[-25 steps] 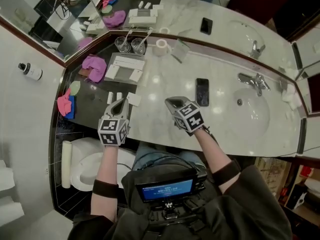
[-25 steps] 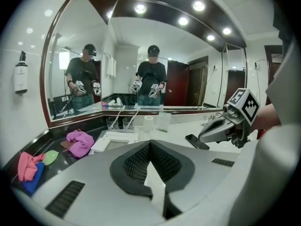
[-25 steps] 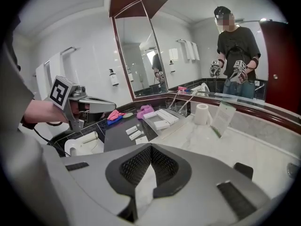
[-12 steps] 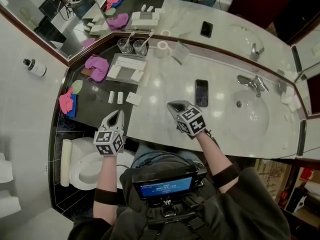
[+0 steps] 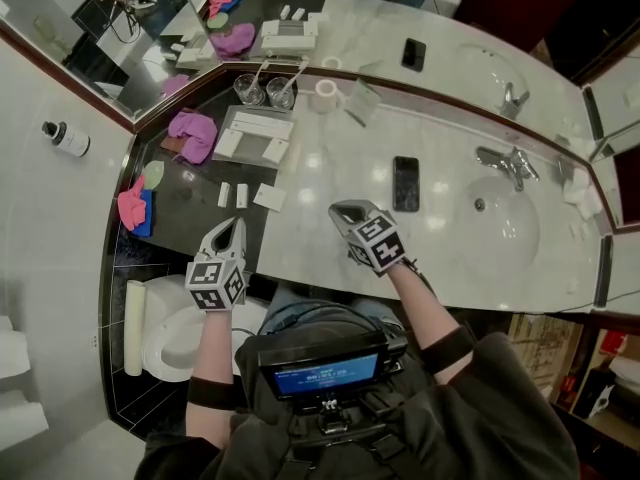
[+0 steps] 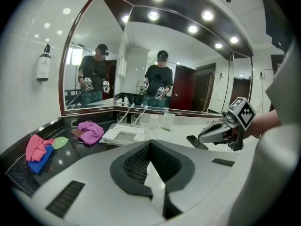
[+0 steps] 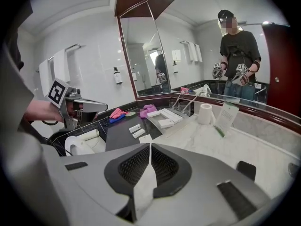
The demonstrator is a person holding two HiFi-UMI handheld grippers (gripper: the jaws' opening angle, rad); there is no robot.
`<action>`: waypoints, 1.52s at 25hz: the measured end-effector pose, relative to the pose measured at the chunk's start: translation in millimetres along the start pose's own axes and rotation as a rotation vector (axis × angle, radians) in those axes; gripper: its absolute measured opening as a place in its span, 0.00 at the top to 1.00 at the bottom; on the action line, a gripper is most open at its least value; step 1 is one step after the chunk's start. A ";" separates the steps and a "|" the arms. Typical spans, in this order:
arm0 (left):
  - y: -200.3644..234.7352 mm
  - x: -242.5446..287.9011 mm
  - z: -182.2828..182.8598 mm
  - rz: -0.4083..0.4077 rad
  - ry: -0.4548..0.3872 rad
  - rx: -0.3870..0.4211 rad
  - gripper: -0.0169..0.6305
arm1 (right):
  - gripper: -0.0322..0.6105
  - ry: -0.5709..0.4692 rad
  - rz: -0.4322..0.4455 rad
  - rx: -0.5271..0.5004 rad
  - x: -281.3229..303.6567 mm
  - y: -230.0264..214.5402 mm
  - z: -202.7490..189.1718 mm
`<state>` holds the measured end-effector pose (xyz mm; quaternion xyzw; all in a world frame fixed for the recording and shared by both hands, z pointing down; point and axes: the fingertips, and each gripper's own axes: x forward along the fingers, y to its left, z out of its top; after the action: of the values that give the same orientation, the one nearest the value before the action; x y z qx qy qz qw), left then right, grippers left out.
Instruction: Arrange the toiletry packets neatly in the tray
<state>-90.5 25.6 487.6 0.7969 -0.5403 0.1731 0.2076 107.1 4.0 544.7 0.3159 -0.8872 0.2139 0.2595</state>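
Near the counter's front edge, the left gripper (image 5: 233,227) has drawn back from the three loose packets (image 5: 241,196), its jaws closed and empty. The right gripper (image 5: 341,211) has just been parting its jaws a crack, with nothing between them. The packets lie on the dark counter, on the near side of the tray (image 5: 248,136), so I judge that no pickup has started.

The left gripper (image 5: 232,226) sits at the end of a nearly straight left forearm (image 5: 210,353), pointing forward and somewhat down, jaws pressed together with nothing between them. The right gripper (image 5: 340,209) tilts downward from a bent right forearm (image 5: 422,298). Its jaws have just been opening to a thin, empty slit.
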 end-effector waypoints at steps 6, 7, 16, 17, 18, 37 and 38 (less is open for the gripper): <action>15.5 4.3 -1.5 -0.002 0.017 0.003 0.97 | 0.71 0.057 0.041 -0.105 28.8 23.4 12.5; 18.6 5.6 -2.1 -0.003 0.022 0.001 0.97 | 0.65 0.072 0.053 -0.134 36.2 28.1 13.2; 51.0 25.4 -11.7 -0.028 0.060 -0.029 0.97 | 0.34 0.256 0.111 -0.320 119.4 53.9 -1.3; 53.5 27.5 -12.6 -0.032 0.063 -0.032 0.97 | 0.32 0.275 0.113 -0.324 128.4 54.3 -3.0; 56.3 29.8 -13.4 -0.037 0.066 -0.035 0.97 | 0.31 0.294 0.114 -0.329 137.7 54.2 -4.7; 114.7 49.5 -21.4 -0.053 0.065 -0.084 0.97 | 0.36 0.603 0.160 -0.376 240.2 42.7 -56.0; 117.1 47.5 -22.9 -0.048 0.065 -0.087 0.97 | 0.39 0.618 0.159 -0.372 241.0 42.2 -59.4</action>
<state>-184.0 -38.7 547.8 0.7937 -0.5210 0.1702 0.2639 -62.3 -42.1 725.1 0.1138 -0.8125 0.1537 0.5507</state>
